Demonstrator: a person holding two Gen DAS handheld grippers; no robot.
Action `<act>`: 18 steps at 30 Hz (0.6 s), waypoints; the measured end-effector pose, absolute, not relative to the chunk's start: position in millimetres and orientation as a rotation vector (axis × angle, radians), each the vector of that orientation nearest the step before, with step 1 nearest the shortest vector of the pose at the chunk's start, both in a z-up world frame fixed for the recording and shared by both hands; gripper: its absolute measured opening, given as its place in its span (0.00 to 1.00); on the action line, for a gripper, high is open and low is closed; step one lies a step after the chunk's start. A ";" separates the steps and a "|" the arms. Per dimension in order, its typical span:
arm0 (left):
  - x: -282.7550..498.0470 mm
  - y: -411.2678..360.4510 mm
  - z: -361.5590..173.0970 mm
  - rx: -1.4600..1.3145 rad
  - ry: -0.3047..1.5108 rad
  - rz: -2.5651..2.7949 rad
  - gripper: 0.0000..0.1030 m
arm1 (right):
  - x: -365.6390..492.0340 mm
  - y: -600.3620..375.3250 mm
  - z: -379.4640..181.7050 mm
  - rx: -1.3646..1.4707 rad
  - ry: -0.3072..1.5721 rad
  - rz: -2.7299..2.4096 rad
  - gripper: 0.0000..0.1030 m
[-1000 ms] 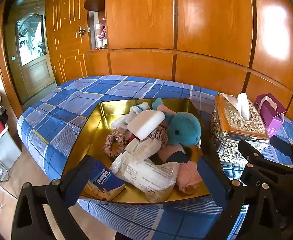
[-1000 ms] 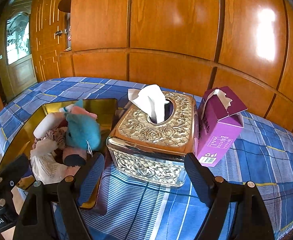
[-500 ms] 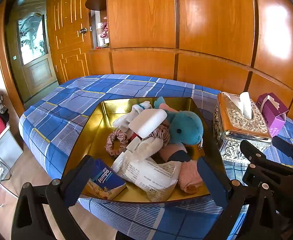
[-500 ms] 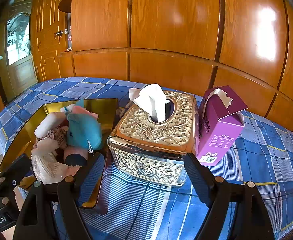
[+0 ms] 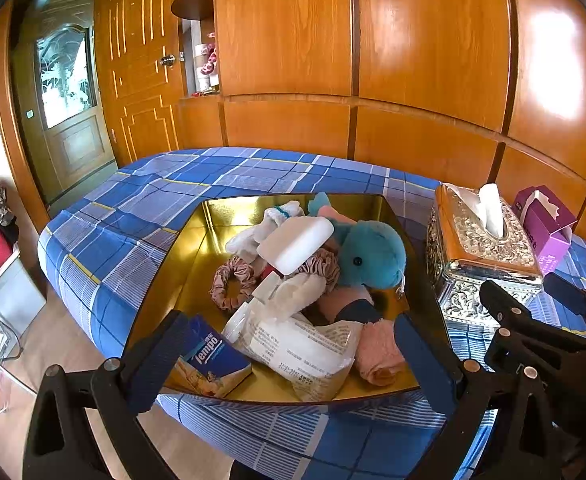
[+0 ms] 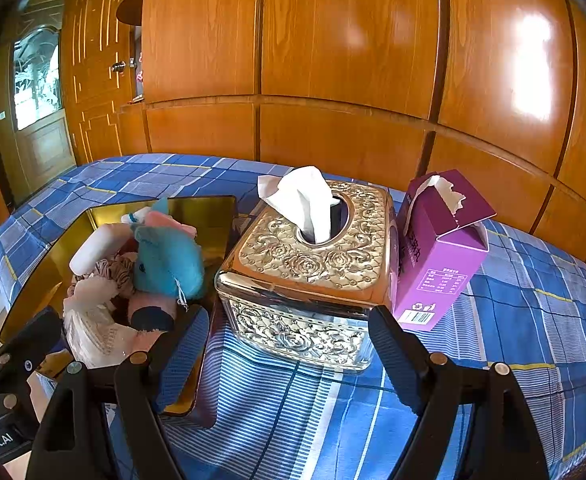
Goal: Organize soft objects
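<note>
The left claw (image 5: 289, 344) is wide open and holds nothing; it hangs just over the near edge of the gold tray (image 5: 209, 216); right under its left finger lies a blue tissue pack (image 5: 209, 358); between its fingers lies a white bag (image 5: 309, 348); just inside its right finger lies a pink cloth (image 5: 381, 350); a bit farther out are a scrunchie (image 5: 231, 284), a white bar (image 5: 295, 242) and a blue plush (image 5: 371, 254), all piled in the tray.

The right claw (image 6: 289, 350) is wide open too, with nothing in it; the tissue box (image 6: 313, 276) sits right in front of it, between its fingers; a purple carton (image 6: 439, 252) stands touching the box on the right; the tray is off to its left.

The soft things already lie in the tray, in a loose heap; this could be a pile waiting to be sorted, or things just gathered there; I cannot tell which.

To grab well from a heap like this, I think a claw should go for one thing on top, pinch it in the middle, and lift slowly so nothing else comes along; the bag looks slippery, so a firm pinch would help.
</note>
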State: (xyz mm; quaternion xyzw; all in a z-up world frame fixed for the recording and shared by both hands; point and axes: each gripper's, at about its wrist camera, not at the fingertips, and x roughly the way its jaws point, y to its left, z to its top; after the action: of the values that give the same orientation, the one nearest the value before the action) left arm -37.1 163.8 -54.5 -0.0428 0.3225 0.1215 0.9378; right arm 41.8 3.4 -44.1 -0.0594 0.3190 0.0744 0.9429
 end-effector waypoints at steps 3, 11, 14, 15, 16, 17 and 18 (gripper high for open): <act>-37.1 164.1 -54.3 -0.089 0.660 0.248 1.00 | 42.1 4.0 -44.1 -0.123 0.651 0.153 0.81; -37.0 164.3 -54.2 -0.089 0.660 0.248 1.00 | 42.1 5.1 -43.7 -0.124 0.651 0.152 0.81; -38.0 164.1 -53.4 -0.090 0.660 0.248 1.00 | 42.1 5.1 -43.7 -0.122 0.651 0.153 0.81; -38.0 164.1 -53.4 -0.091 0.660 0.247 1.00 | 42.2 5.3 -43.4 -0.122 0.650 0.153 0.81; -38.0 164.0 -53.4 -0.090 0.660 0.247 1.00 | 42.4 5.3 -43.4 -0.122 0.650 0.152 0.81; -38.1 163.9 -53.4 -0.090 0.661 0.247 1.00 | 42.3 5.4 -43.4 -0.123 0.651 0.152 0.81; -38.1 163.9 -53.3 -0.090 0.662 0.247 1.00 | 42.3 5.1 -43.3 -0.121 0.651 0.152 0.81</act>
State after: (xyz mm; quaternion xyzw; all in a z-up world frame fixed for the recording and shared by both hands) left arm -38.0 163.9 -53.3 -0.0438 0.3239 0.1208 0.9373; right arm 42.3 5.1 -43.3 -0.0594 0.3194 0.0745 0.9428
